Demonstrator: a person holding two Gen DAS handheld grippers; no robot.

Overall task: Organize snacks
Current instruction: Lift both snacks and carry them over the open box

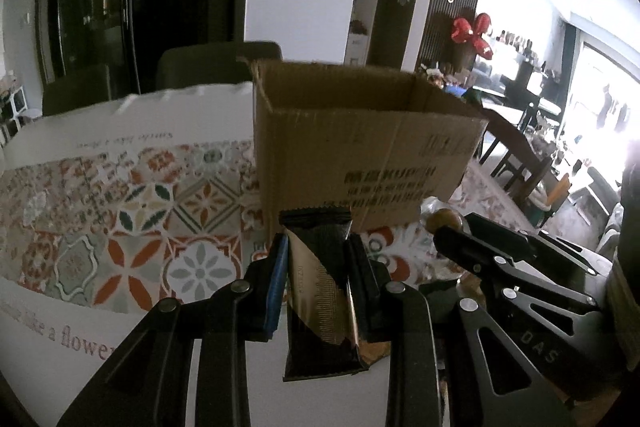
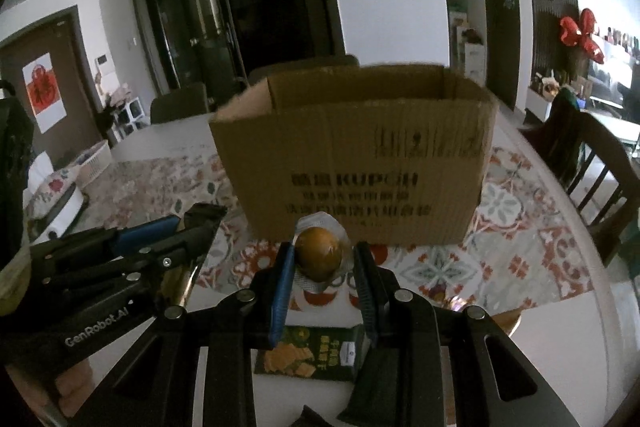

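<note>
My left gripper [image 1: 318,259] is shut on a dark brown and gold snack bar wrapper [image 1: 320,291], held upright in front of an open cardboard box [image 1: 360,147]. My right gripper [image 2: 323,263] is shut on a clear-wrapped brown round snack [image 2: 320,253], close to the same box [image 2: 360,155]. The right gripper also shows at the right of the left wrist view [image 1: 480,247], and the left gripper at the left of the right wrist view [image 2: 160,239]. A green snack packet [image 2: 312,353] lies on the table under the right gripper.
The box stands on a table with a patterned floral cloth [image 1: 132,211]. Dark chairs [image 1: 216,67] stand behind the table, and a wooden chair [image 2: 592,163] to its right. A white cushion and basket [image 2: 80,171] lie at far left.
</note>
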